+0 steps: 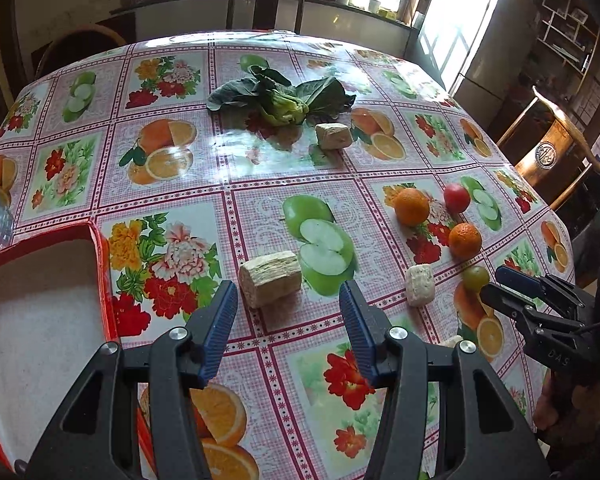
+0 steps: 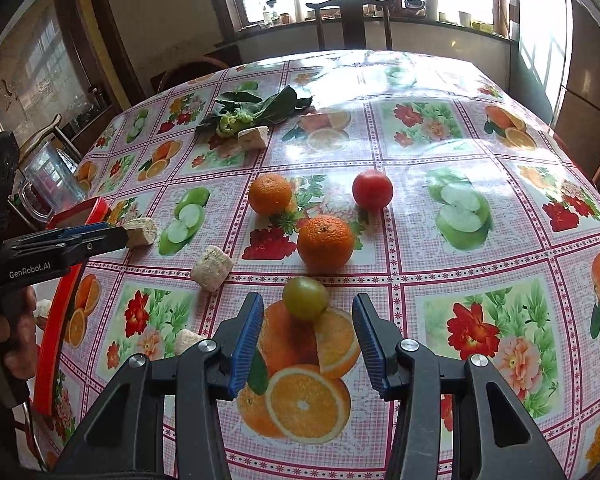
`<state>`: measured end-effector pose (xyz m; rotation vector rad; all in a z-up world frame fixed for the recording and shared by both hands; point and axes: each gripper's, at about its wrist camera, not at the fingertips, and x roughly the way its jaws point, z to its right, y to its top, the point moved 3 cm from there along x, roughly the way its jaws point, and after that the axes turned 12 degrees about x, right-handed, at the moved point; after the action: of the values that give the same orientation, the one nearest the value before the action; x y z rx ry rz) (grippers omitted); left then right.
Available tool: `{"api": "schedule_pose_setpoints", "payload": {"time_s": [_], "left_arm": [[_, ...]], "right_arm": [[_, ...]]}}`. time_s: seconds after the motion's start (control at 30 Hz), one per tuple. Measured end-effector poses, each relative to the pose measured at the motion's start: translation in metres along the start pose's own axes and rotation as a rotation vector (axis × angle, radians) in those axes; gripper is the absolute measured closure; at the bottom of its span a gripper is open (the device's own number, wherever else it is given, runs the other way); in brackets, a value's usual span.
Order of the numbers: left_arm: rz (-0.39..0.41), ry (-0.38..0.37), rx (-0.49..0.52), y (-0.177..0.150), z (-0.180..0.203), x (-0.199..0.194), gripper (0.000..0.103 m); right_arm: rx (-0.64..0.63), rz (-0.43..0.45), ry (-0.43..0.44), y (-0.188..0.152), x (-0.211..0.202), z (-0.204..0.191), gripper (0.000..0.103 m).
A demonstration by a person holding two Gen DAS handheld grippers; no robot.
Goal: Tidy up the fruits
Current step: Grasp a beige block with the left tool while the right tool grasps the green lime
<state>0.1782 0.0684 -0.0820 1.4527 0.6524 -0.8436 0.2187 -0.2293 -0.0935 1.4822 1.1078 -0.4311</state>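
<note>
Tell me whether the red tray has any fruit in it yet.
Cannot tell fully. The visible part of the red tray shows only its bare pale floor; the rest lies outside both views.

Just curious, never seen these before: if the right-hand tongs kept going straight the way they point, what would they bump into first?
Most likely the small green fruit: it sits just ahead of the open right tongs, centred between them. Depth is hard to judge through this lens.
</note>
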Motion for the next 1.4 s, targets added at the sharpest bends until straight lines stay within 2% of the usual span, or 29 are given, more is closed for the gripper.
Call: {"api": "schedule_pose_setpoints", "payload": {"time_s": [0.2,0.3,0.33,0.37,0.4,0.43,0.77,1.4], "left_arm": [[-0.019,0.029,0.029,0.005,0.003,0.021,0.052],[-0.021,0.024,0.024,0.003,0.001,0.028,0.052],[-0.019,0.029,0.026,0.003,0.001,0.03,0.053],[-0.024,0.03,0.028,0.002,0.001,0.033,0.06],[-0.014,0.04,0.034,0.002,0.001,0.032,0.066],[-0.013,0.032,0.034,0.002,0.001,0.032,0.067],[0.011,-0.011,0.033,-0.004,0.009,0.013,0.067],[0.086,0.031,0.037,-0.037,0.005,-0.052,0.067]], "right_arm": [[-0.013,-0.015,-0.023,0.001,0.013,0.0,0.058],[-0.03,-0.008,-0.043,0.001,0.016,-0.001,0.066],[-0.033,-0.01,-0.033,0.0,0.016,-0.002,0.073],[-0.03,-0.015,-0.016,0.0,0.015,-0.003,0.078],[-0.03,-0.009,-0.023,0.0,0.014,-0.004,0.078],[-0.032,-0.005,-0.027,-0.001,0.013,-0.005,0.078],[-0.025,0.02,0.013,-0.008,-0.012,-0.013,0.078],[-0.068,0.049,0.088,-0.022,-0.047,-0.054,0.078]]}}
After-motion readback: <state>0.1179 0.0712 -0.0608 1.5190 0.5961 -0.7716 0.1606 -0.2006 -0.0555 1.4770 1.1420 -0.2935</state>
